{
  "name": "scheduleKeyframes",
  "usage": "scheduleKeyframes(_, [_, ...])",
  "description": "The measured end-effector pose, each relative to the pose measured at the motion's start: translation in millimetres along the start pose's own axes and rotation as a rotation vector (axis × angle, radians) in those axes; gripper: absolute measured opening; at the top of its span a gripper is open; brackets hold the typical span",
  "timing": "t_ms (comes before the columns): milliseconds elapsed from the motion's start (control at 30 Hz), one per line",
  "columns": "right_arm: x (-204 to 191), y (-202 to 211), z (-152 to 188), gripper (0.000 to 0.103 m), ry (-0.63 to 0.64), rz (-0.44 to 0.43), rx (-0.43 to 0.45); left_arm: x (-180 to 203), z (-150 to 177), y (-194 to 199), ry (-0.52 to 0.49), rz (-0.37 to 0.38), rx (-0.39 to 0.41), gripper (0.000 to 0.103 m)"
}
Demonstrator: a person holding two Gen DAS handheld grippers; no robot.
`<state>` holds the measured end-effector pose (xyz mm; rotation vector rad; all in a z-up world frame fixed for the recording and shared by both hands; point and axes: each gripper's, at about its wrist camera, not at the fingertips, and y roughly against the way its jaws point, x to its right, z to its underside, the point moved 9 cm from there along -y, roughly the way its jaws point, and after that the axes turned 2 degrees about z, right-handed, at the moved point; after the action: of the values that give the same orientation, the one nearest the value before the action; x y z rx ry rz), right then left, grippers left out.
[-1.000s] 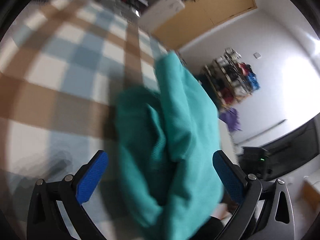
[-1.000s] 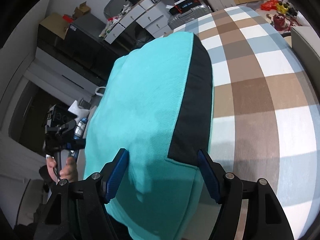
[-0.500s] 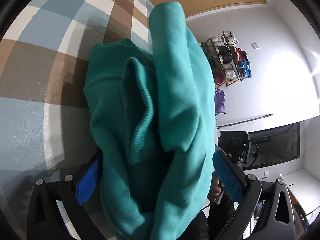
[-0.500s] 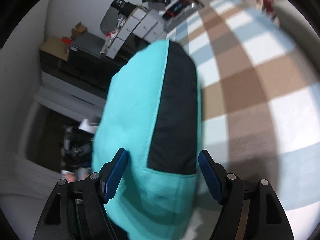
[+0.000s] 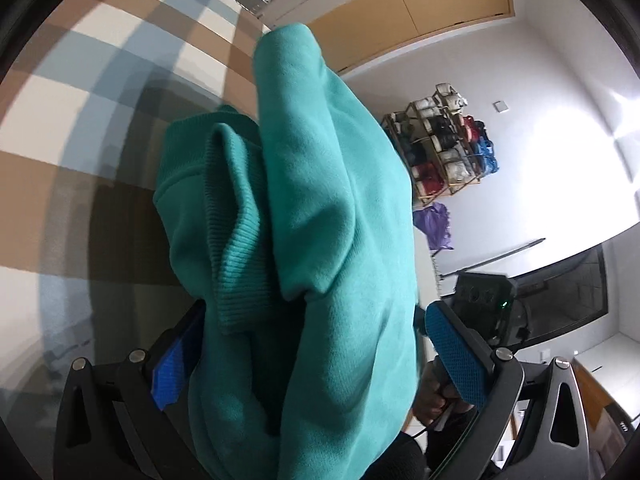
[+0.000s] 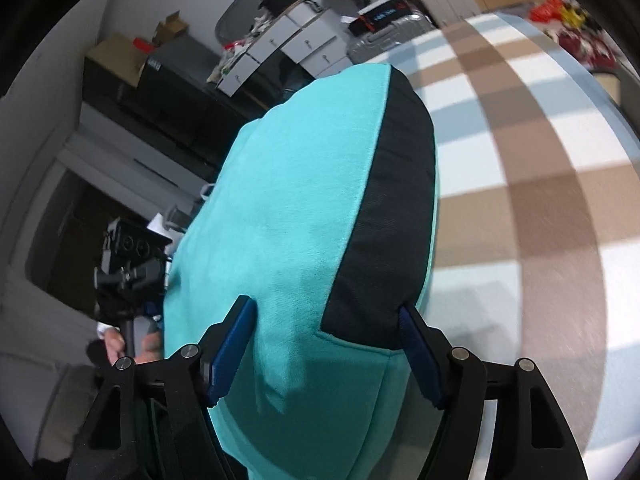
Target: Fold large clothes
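Observation:
A folded teal sweatshirt point(image 5: 312, 240) fills the left wrist view, its ribbed cuff point(image 5: 236, 272) hanging near the left finger. It lies bunched between the wide-apart blue pads of my left gripper point(image 5: 312, 360), held above the checked cloth point(image 5: 80, 80). In the right wrist view the same sweatshirt point(image 6: 288, 220), with a black panel point(image 6: 388, 220), lies between the blue pads of my right gripper point(image 6: 324, 352), which press its sides. Each gripper shows in the other's view, at the far side of the garment.
The checked brown, blue and white cloth point(image 6: 540, 160) covers the surface below. Drawers and a suitcase point(image 6: 380, 32) stand behind it. A shelf of bags point(image 5: 448, 152) stands by the white wall.
The sweatshirt has been lifted off the checked cloth and drawn closer to both cameras. Both grippers have tilted with it.

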<state>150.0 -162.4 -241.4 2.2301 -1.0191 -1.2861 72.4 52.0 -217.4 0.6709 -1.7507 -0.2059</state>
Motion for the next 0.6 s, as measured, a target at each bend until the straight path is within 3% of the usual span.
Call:
scheduleKeyframes(200, [-13.8,-19.5,-14.5,0.074,0.024,0.082,0.04,-5.9,15.9,-1.0,-0.079,-0.123,-0.039,0.101])
scheduleKeyframes(267, [-17.1,-20.7,-11.6,0.075,0.023,0.096,0.062,-15.5,13.2,14.8,-0.037,-0.135,0.012,0.101])
scheduleKeyframes(367, [-20.1,-18.4,-0.2,0.075,-0.003,0.067,0.056,-11.7,9.1,51.1,-0.009,-0.082,0.129,0.101])
scheduleKeyframes(433, [-22.0,-13.6,8.2,0.074,-0.016,0.062,0.055,5.8,11.7,82.8,-0.062,-0.045,0.226,0.101])
scheduleKeyframes(500, [-21.7,-8.1,12.3,0.074,-0.017,0.088,0.081,26.8,16.6,91.6,-0.152,-0.043,0.258,0.101])
scheduleKeyframes(533, [-21.0,-6.4,13.4,0.074,-0.016,0.096,0.1,30.5,18.6,85.1,-0.188,-0.084,0.237,0.101])
scheduleKeyframes(600, [-20.4,-8.2,14.5,0.076,-0.024,0.076,0.112,14.3,20.4,56.4,-0.198,-0.29,0.133,0.101])
